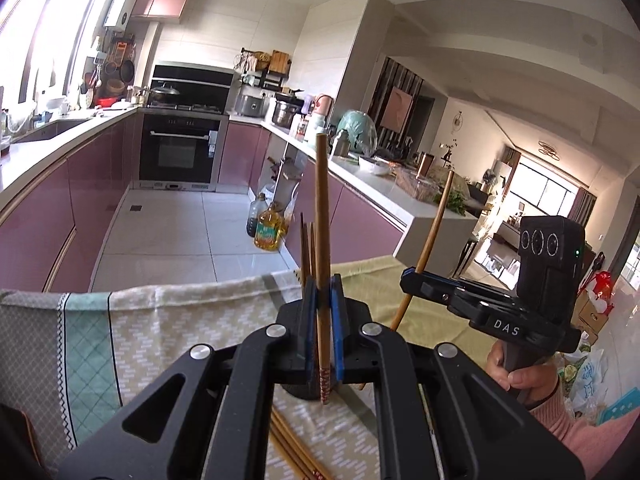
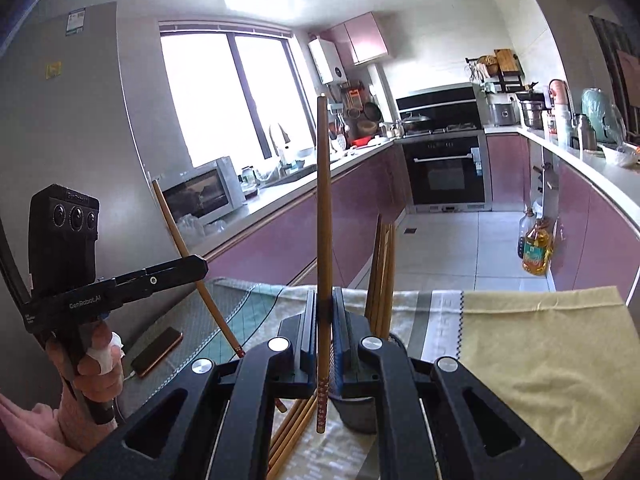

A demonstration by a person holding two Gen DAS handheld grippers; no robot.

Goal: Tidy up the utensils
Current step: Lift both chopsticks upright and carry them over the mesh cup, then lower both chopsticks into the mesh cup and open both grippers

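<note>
A slim round wooden chopstick point(image 1: 322, 216) with a red patterned end is being clamped upright by the closed left hand-held gripper point(image 1: 322, 312). Another chopstick point(image 2: 323, 216) is being pinched by the right hand-held gripper point(image 2: 324, 320), above the woven cloth point(image 1: 168, 320).

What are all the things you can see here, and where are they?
Held chopsticks: two, brown, one upright in the left gripper, one in the right gripper.
Loose chopsticks: several, brown, flat on the cloth.
Chopsticks in holder: a few, brown, standing upright.
Holder: one, dark, on the cloth, mostly hidden.
Cloth: one, yellow, green and grey, covering the table.
Phone: one, dark, on the cloth's left side.
Oil bottle: one, yellow, on the floor.
Oven: one, black, at the far wall.
Fridge: one, grey, left.
Left gripper: black, shut.
Right gripper: black, shut.
</note>
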